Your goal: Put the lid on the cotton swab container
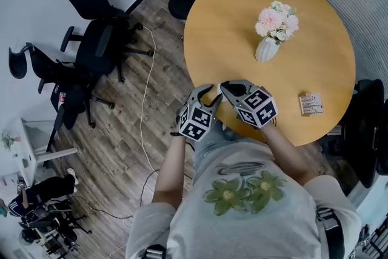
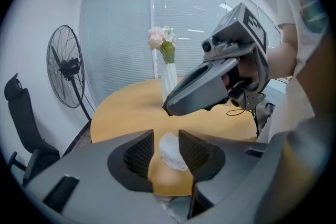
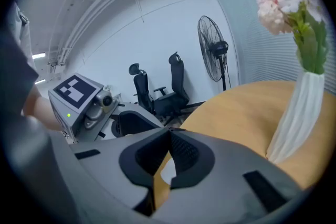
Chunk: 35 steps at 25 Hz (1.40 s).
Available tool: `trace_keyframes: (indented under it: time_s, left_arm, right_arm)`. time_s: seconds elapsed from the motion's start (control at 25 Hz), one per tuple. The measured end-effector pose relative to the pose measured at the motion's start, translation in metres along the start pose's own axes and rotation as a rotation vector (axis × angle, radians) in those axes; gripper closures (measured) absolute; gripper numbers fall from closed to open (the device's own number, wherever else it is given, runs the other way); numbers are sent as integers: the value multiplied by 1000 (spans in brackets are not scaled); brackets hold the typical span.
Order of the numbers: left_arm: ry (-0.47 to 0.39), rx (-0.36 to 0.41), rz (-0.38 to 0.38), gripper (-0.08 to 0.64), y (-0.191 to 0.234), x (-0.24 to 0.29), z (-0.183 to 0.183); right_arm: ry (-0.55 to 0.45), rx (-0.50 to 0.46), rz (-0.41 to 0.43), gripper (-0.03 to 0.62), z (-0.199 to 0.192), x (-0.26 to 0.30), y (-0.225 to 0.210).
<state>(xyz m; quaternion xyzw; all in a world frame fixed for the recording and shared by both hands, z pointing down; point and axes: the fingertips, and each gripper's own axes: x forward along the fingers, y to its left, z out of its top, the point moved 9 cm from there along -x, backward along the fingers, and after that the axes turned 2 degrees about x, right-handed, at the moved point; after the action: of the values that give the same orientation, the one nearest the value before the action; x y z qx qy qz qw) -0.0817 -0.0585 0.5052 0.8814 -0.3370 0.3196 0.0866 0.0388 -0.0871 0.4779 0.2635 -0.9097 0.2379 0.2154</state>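
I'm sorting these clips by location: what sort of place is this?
Probably an office or meeting room: black swivel chairs, a round wooden table, a standing fan by the glass wall.

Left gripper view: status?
Left gripper closing, small white piece between fingers, likely the lid. Right gripper shut, empty, just ahead. Vase well behind.

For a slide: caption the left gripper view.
Left hand-held gripper closing its jaws around a small white object, table beyond.

Round wooden table [image 1: 230,45], 2 office chairs [image 1: 97,39], standing fan [image 2: 65,68].
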Motion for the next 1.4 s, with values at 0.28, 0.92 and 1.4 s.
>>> trace_keyframes:
  time_s: [0.28,0.92,1.4]
  left_arm:
    - [-120,-48,133,555,8,-15,22]
    - [-243,-116,241,559,-3,-36,64]
    - [-338,-215,316,560,-2,-49,65]
  right_arm:
    - [-116,-9,-30,594,12,-18,7]
    - [-307,-26,-76,595,34,-48,18]
    - [-319,-28,-93,595,34,-55,20]
